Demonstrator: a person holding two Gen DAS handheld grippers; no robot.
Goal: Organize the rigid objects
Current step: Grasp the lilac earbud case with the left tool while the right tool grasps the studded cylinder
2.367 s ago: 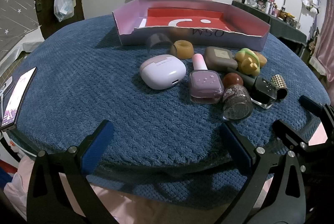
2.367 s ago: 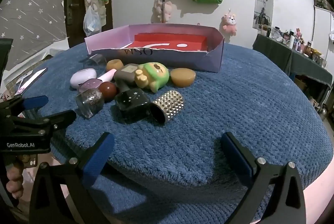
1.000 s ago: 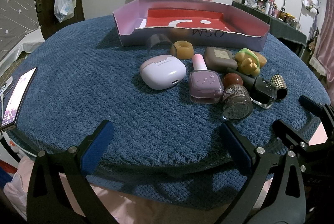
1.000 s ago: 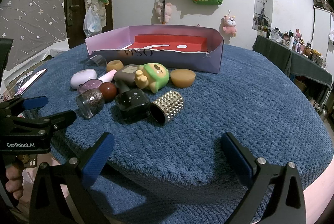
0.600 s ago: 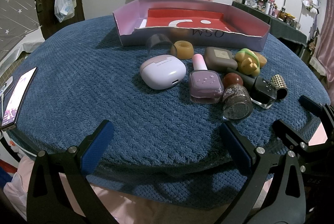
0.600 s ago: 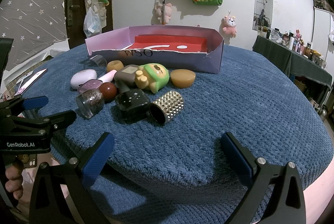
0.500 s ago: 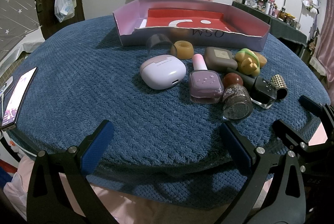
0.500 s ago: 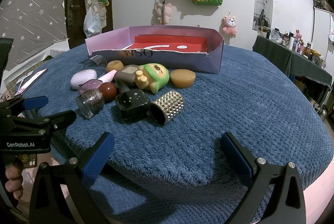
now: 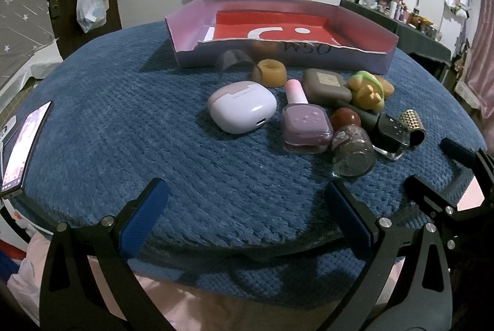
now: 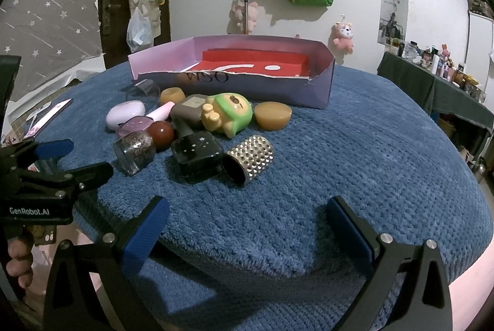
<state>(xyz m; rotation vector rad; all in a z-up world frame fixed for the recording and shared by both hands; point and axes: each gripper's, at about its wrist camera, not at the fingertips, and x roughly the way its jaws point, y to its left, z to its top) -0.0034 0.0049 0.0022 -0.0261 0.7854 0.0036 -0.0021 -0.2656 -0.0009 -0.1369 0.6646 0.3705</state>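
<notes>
A cluster of small objects lies on the blue cloth: a lilac earbud case [image 9: 241, 111], a purple nail polish bottle [image 9: 305, 126], a glitter bottle [image 9: 352, 150], a black bottle [image 10: 197, 155], a studded silver cap [image 10: 249, 157], a green toy figure [image 10: 227, 114], an amber disc [image 10: 273, 115]. An open pink box [image 9: 278, 31] with a red floor stands behind them. My left gripper [image 9: 247, 207] is open and empty at the near table edge, in front of the cluster. My right gripper [image 10: 247, 223] is open and empty, near the studded cap.
A phone [image 9: 21, 145] lies at the table's left edge. The round table [image 10: 386, 145] has bare blue cloth to the right of the cluster. The left gripper's body shows in the right wrist view [image 10: 46, 176]. A cluttered dark side table [image 10: 438, 84] stands far right.
</notes>
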